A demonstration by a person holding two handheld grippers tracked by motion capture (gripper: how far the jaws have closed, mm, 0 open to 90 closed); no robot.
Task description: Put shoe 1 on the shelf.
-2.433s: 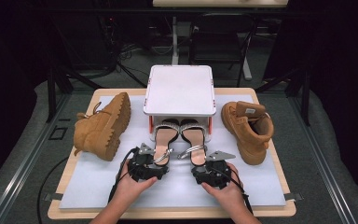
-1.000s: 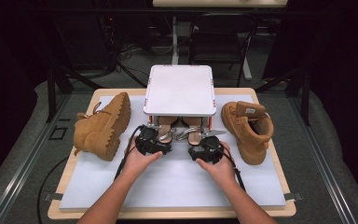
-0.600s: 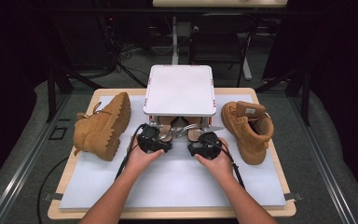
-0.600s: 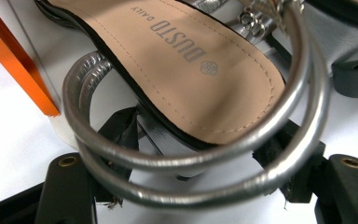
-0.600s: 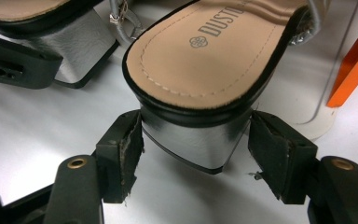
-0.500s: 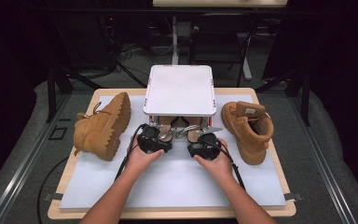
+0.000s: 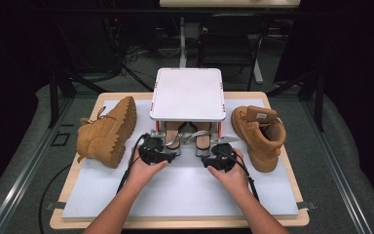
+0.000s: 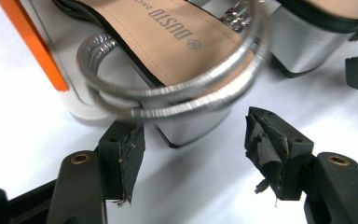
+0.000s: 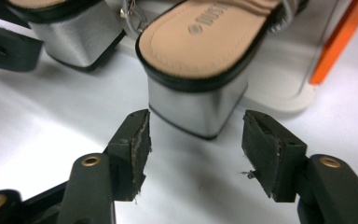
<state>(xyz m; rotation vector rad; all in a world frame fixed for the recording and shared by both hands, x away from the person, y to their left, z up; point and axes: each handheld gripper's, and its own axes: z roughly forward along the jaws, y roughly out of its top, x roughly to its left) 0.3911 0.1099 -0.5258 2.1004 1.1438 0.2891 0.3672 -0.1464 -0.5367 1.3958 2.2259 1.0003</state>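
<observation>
Left gripper [image 8: 191, 154]: jaws just been closing, wide, silver heel of left sandal [image 8: 191, 128] just ahead, untouched.
Right gripper [image 9: 193, 149]: same, right sandal [image 9: 200, 60].
High view: both hands level, side by side.

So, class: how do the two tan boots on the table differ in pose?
The left boot lies tipped on its side, lugged sole facing the white stand; the right boot stands upright on its sole, its opening facing up. Left sits left of the stand, right sits right. Both are tan lace-up boots.

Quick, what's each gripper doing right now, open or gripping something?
Left gripper: open, jaws just closing beside left sandal's heel.
Right gripper: open, jaws just closing beside right sandal's heel.
</observation>
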